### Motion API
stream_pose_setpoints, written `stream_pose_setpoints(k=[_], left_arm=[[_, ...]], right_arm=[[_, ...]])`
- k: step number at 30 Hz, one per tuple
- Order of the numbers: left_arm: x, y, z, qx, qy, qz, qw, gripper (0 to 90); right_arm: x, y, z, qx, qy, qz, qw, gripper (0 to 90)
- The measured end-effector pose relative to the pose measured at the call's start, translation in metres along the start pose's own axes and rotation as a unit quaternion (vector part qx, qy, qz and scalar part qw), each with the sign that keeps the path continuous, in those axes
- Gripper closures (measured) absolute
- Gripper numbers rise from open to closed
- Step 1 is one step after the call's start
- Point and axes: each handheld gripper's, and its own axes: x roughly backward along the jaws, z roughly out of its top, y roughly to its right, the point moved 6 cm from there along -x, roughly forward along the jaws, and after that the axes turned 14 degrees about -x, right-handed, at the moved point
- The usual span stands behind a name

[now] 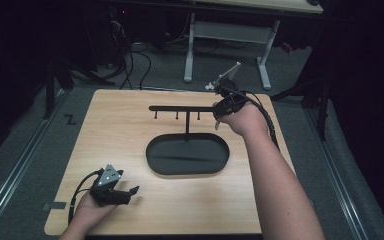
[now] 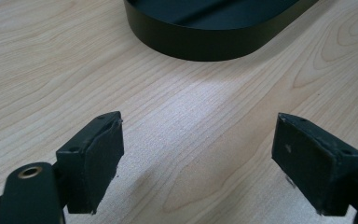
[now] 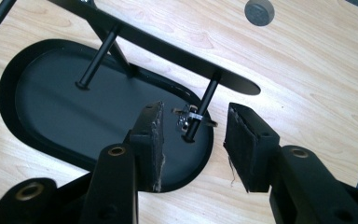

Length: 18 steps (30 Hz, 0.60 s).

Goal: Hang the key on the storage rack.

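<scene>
A: Status check. Right gripper (image 3: pixel 193 140) sits at the right end of the jewellery stand (image 1: pixel 187 109), about 1 o'clock from the oval tray (image 1: pixel 215 167). Jaws stand wide apart, pads clear of everything.

B: Anything between them?

A: Yes. The right gripper view shows a small silver ring (image 3: pixel 186 117) hanging on the end peg (image 3: pixel 201 112), right in the gap between the pads (image 3: pixel 153 135). Neither pad presses on it. Ring looks seated on the peg with the peg's knob below it.

B: So the hang is done?

A: My read: yes, ring is on and released. The other pegs (image 1: pixel 177 116) along the bar look bare, but they're tiny from above, so not certain.

B: Left side?

A: Left gripper (image 1: pixel 131 192) is down at 7 o'clock of the table (image 1: pixel 130 220), well apart from the stand, resting low over the wood. Jaws wide, nothing between them; the left gripper view gives bare tabletop in the gap, tray wall at 12 o'clock.

B: What's left?

A: Likely just backing the right gripper out without snagging the ring or knocking the bar. No other jewellery visible on the table or in the tray, so I'd call it near the end.

B: Risk?

A: Left pad is close to the ring. A sideways pull could flick it off the peg.
</scene>
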Motion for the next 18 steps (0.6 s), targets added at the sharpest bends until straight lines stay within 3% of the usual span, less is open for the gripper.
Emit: stream_pose_setpoints(k=[18], left_arm=[[-0.002,0.002,0.001,-0.002,-0.001,-0.002,1.0000,17.3]], right_arm=[[0.004,0.000,-0.031,0.008,-0.014,0.014,0.9998,50.6]])
